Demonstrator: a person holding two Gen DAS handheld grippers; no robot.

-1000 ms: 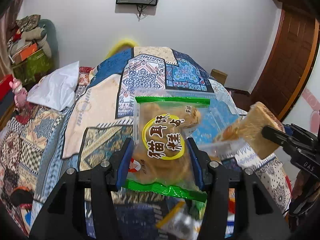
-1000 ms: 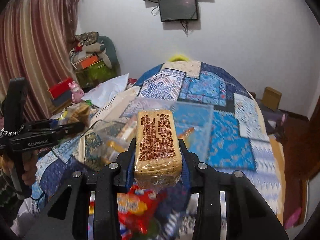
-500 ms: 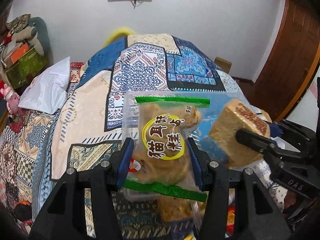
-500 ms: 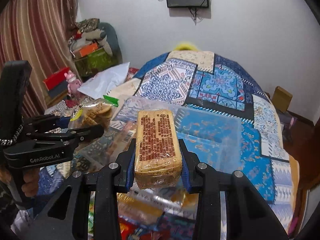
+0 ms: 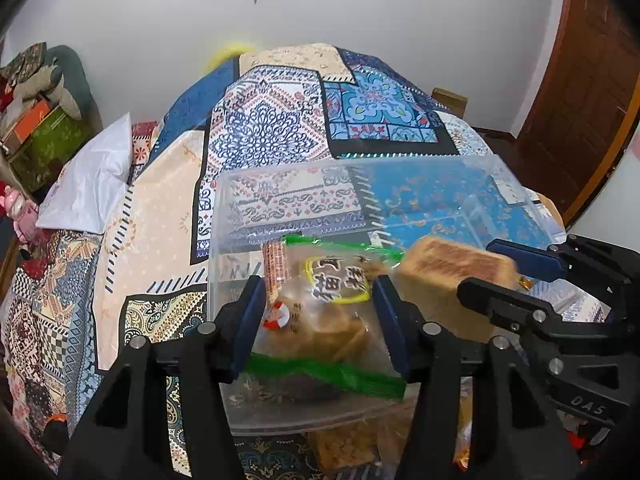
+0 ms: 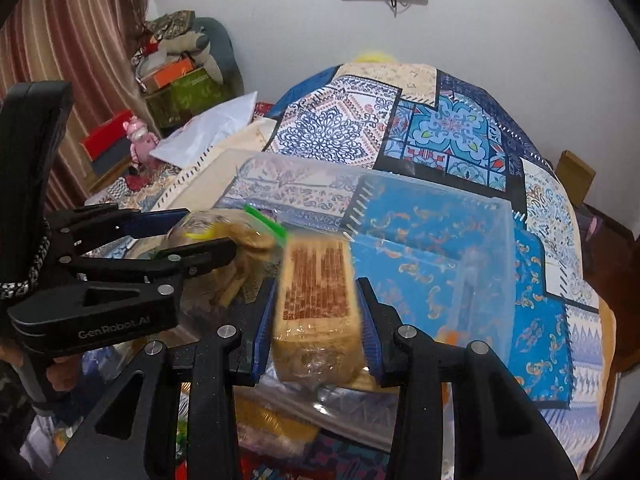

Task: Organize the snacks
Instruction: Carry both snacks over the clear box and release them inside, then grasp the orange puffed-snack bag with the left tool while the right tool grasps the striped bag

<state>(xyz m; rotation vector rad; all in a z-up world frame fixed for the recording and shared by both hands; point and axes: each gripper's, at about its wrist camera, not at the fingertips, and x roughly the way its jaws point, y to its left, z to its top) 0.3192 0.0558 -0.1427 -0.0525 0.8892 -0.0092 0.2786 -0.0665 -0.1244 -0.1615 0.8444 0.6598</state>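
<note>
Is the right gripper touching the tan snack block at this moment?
Touching. In the right wrist view the right gripper has both blue pads pressed against the sides of the tan snack block, with no gap on either side.

A clear, glossy plastic bin sits on a matt patterned cloth quilt. Crinkly transparent film wraps the cookie bag and the cake. The left gripper and right gripper are matt black plastic with blue ribbed pads and small metal screws.
</note>
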